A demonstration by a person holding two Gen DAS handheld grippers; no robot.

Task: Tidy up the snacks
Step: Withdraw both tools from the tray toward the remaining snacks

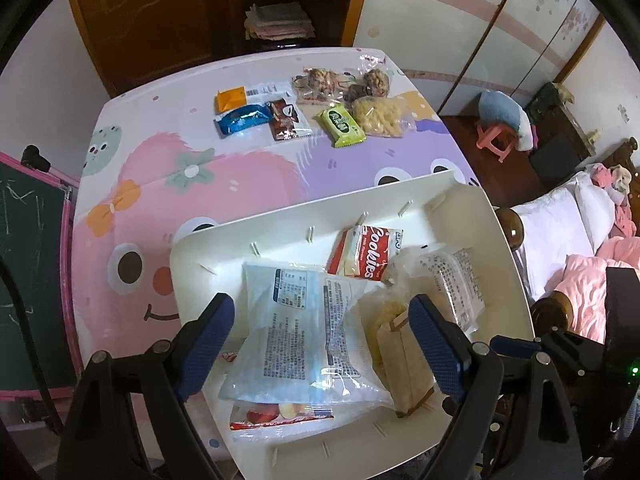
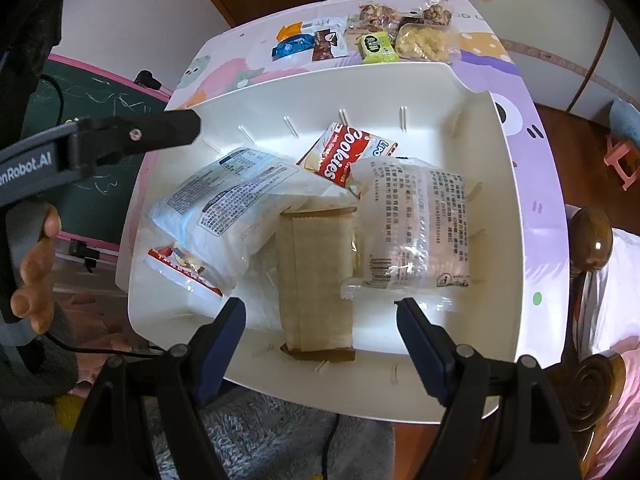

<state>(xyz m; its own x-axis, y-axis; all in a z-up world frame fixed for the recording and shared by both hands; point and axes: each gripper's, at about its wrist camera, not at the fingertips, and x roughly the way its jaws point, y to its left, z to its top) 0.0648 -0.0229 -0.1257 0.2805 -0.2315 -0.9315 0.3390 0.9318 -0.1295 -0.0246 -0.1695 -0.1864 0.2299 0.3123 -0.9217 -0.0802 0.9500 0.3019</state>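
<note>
A white bin (image 1: 500, 240) (image 2: 504, 184) stands on the near part of the cartoon-print table. Inside lie a pale blue-white packet (image 1: 296, 320) (image 2: 224, 200), a tan paper packet (image 1: 404, 360) (image 2: 316, 280), a red Cookies pack (image 1: 366, 254) (image 2: 344, 156), a clear printed packet (image 1: 452, 280) (image 2: 416, 236) and a red-edged packet (image 1: 276, 418) (image 2: 180, 270). My left gripper (image 1: 322, 328) hangs open above the blue-white packet, gripping nothing. My right gripper (image 2: 320, 328) is open over the tan packet, apart from it. In the right wrist view the left gripper's finger (image 2: 160, 130) reaches in from the left.
At the table's far end lie loose snacks: an orange packet (image 1: 231, 99), a blue one (image 1: 242, 119), a brown one (image 1: 286, 120), a green one (image 1: 341, 125), noodle snacks (image 1: 378, 117) and nut bags (image 1: 340, 82). A chalkboard (image 1: 24, 280) stands left, a bed (image 1: 560, 232) right.
</note>
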